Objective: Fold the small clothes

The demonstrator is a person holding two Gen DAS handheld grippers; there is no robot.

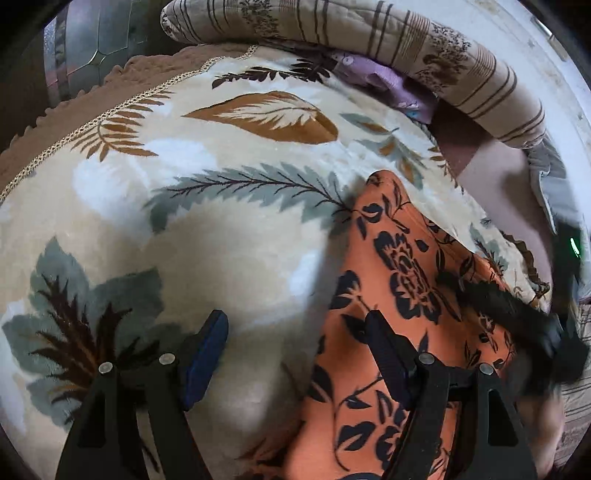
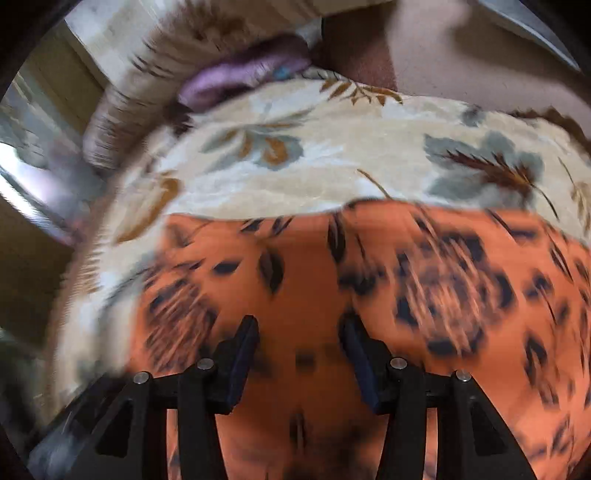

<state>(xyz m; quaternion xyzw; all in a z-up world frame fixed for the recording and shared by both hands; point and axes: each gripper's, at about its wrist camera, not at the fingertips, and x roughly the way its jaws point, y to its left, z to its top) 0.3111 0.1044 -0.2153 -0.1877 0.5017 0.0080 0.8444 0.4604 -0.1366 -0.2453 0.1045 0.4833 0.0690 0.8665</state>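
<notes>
An orange garment with a black flower print (image 1: 402, 295) lies on a cream leaf-patterned blanket (image 1: 221, 229). In the left wrist view my left gripper (image 1: 295, 332) is open, its left finger over the blanket and its right finger over the garment's left edge. The right gripper (image 1: 554, 332) shows there as a dark blur over the garment's right side. In the right wrist view, which is motion-blurred, my right gripper (image 2: 301, 336) is open just above the orange garment (image 2: 406, 280), which fills the lower half; the blanket (image 2: 332, 173) lies beyond it.
A striped beige quilt (image 1: 369, 33) is rolled along the far edge of the blanket, with a purple cloth (image 1: 384, 77) tucked under it; the purple cloth also shows in the right wrist view (image 2: 236, 81). A brown scalloped border (image 1: 74, 107) marks the blanket's left edge.
</notes>
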